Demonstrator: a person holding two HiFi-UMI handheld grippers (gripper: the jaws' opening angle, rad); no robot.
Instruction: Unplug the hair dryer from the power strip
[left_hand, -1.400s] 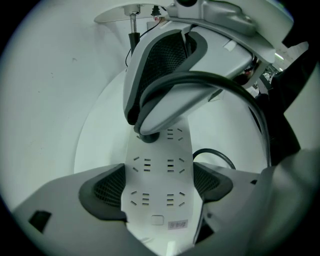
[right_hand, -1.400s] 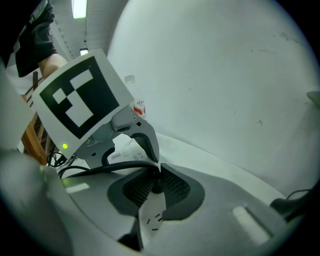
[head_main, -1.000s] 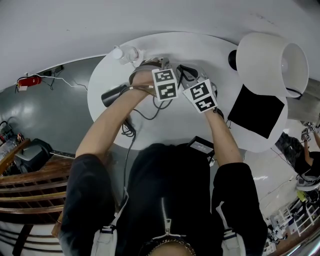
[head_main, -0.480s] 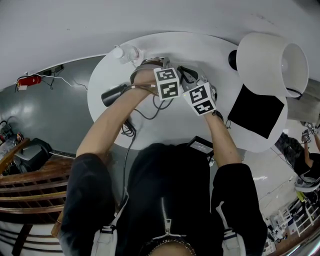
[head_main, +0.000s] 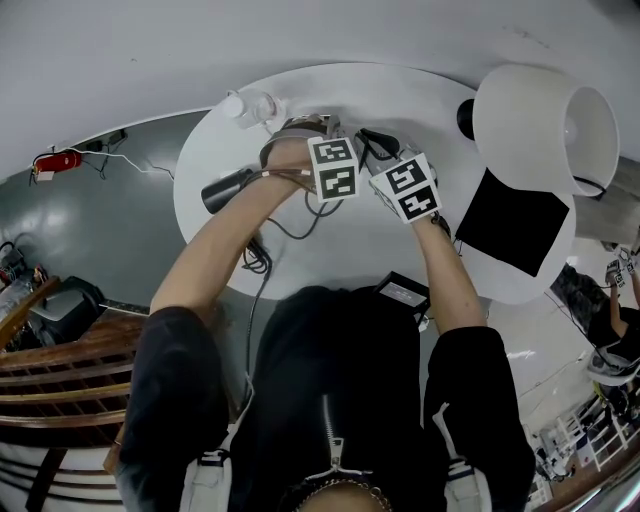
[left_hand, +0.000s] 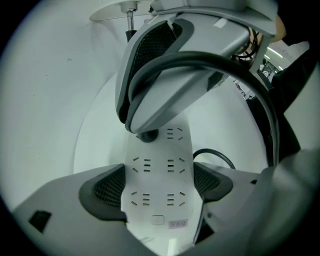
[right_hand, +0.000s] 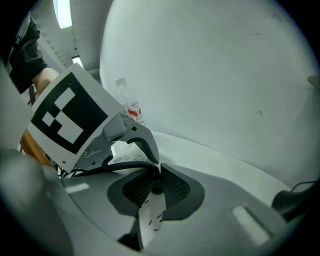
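The white power strip (left_hand: 159, 200) lies on the round white table (head_main: 240, 240), and my left gripper (left_hand: 160, 192) is shut on its sides. At the strip's far end sits the black plug (left_hand: 146, 136). My right gripper (right_hand: 156, 184) is shut on that plug (right_hand: 156, 189), right above the strip (right_hand: 150, 220). Whether the plug's pins are still seated cannot be told. Its black cord (left_hand: 240, 80) arcs away to the right. The black hair dryer (head_main: 228, 188) lies at the table's left. In the head view both marker cubes (head_main: 332, 167) hide the strip.
A large white lamp shade (head_main: 545, 125) and a black square mat (head_main: 512, 222) take up the table's right side. A clear water bottle (right_hand: 131, 107) stands at the table's far left edge. A small dark device (head_main: 402, 293) lies at the near edge.
The right gripper's marker cube has shifted slightly up and to the right over the strip. The left gripper has stayed where it was.
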